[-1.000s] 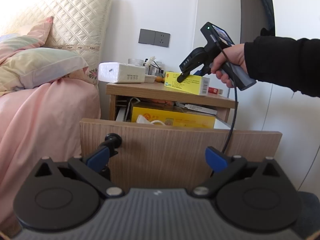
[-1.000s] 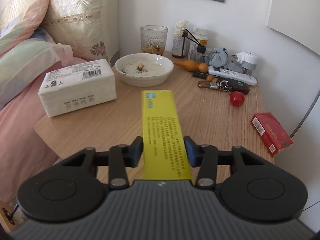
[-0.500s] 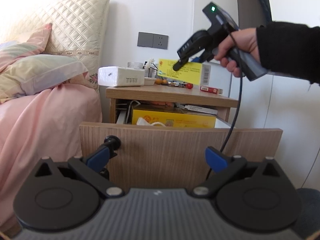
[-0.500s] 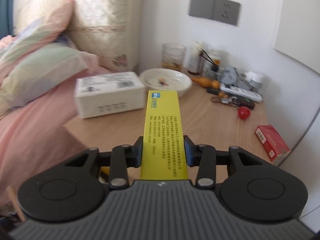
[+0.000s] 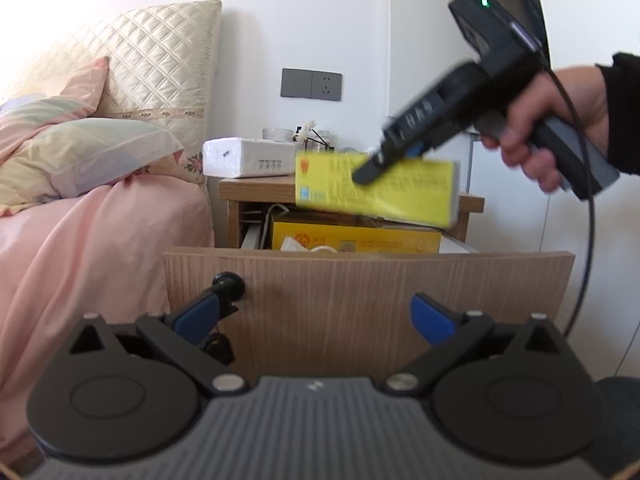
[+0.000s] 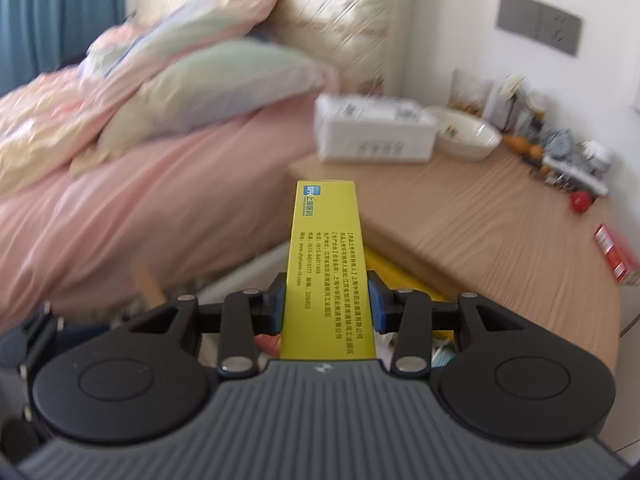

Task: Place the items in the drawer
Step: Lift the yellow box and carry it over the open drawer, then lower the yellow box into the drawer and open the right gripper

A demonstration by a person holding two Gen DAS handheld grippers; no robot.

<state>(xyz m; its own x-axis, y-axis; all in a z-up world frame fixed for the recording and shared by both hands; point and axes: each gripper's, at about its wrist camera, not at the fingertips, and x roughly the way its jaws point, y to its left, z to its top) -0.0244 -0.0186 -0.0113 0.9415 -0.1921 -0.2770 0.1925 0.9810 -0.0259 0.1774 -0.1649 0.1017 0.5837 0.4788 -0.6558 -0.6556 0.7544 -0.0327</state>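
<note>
My right gripper (image 6: 326, 300) is shut on a yellow medicine box (image 6: 326, 248). In the left wrist view that yellow box (image 5: 404, 194) hangs in the air above the open wooden drawer (image 5: 360, 280) of the nightstand (image 5: 256, 188), held by the right gripper (image 5: 376, 164). The drawer holds a larger yellow-orange box (image 5: 356, 238) and white items. My left gripper (image 5: 316, 312) is open in front of the drawer front, its left finger next to the black drawer knob (image 5: 229, 285).
On the nightstand top (image 6: 480, 220) stand a white tissue pack (image 6: 372, 130), a white bowl (image 6: 466, 136), a glass, small bottles, keys, a red ball (image 6: 581, 201) and a red packet (image 6: 614, 254). A bed with pink cover (image 5: 80, 240) and pillows lies left.
My right gripper has lifted the yellow box off the nightstand top and carried it forward and down, over the open drawer. My left gripper has stayed open by the drawer front.
</note>
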